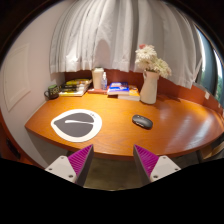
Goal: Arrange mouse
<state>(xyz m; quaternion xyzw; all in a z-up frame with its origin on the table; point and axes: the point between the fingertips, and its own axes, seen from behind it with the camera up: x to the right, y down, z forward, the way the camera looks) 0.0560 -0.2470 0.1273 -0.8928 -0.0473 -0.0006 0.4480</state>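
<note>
The mouse [143,122] lies on the wooden table [180,135], well beyond my fingers and off toward the right one, apart from the round pad [77,124] that sits farther left. I judge it light, hard-shelled and a bit slick, so I would take it across its flanks, low down, where the pads can bite. My gripper [113,160] hangs wide apart with nothing between the fingers. Past the mouse stand a white vase [150,88] of flowers, books [123,89] and a curtain [110,35]. Whether the mouse trails a cord I cannot make out, and its buttons and heading are too small to read.
</note>
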